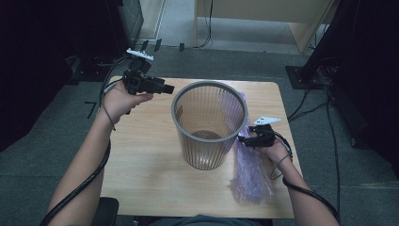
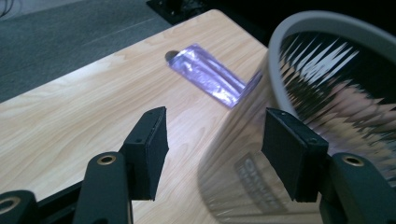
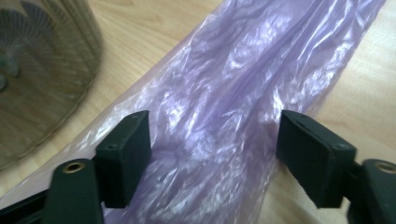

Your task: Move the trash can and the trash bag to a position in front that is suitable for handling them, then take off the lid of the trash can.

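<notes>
your right gripper is hanging spread over the crumpled purple plastic bag; lower it, pinch one layer only. your left gripper is waiting spread, empty, beside the clear ribbed plastic bin.

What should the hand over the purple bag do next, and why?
Probably lower and close the right gripper on the purple bag. Its fingers stand open on either side of the bag, which lies flat on the table beside the empty bin.
</notes>
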